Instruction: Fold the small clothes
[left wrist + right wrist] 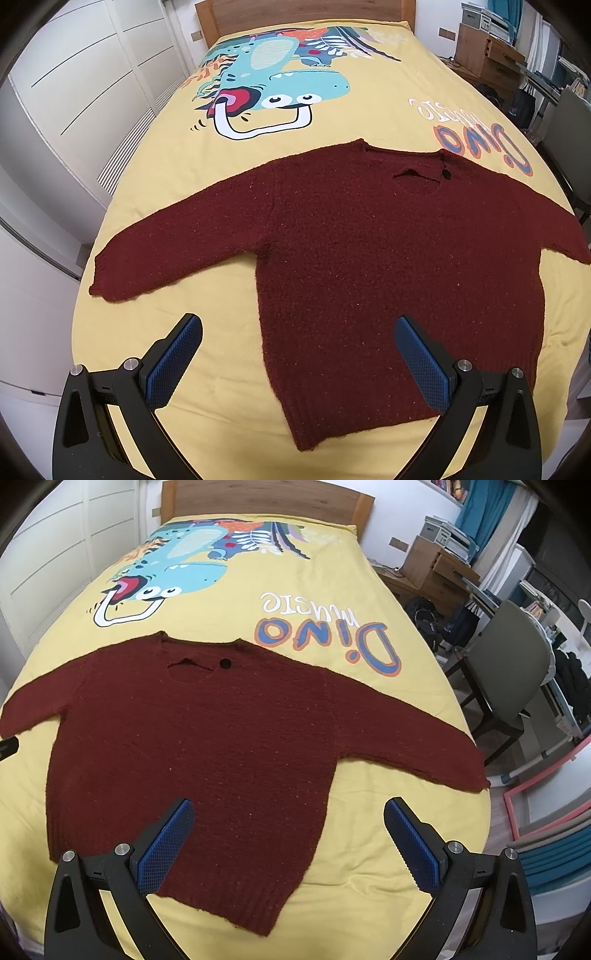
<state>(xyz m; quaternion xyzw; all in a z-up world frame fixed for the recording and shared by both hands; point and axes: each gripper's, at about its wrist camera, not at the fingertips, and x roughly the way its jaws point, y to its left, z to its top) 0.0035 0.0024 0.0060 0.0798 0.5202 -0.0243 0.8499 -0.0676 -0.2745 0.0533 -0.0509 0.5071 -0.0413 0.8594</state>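
Note:
A dark red knitted sweater lies flat on the yellow bed cover, both sleeves spread out, neck away from me, hem toward me. It also shows in the right wrist view. My left gripper is open and empty, held above the sweater's lower left edge. My right gripper is open and empty, held above the sweater's lower right edge. A tip of the left gripper shows at the left edge of the right wrist view.
The bed cover has a dinosaur print and "Dino music" lettering. A wooden headboard stands at the far end. White wardrobe doors are on the left. A chair, desk and bags stand to the right of the bed.

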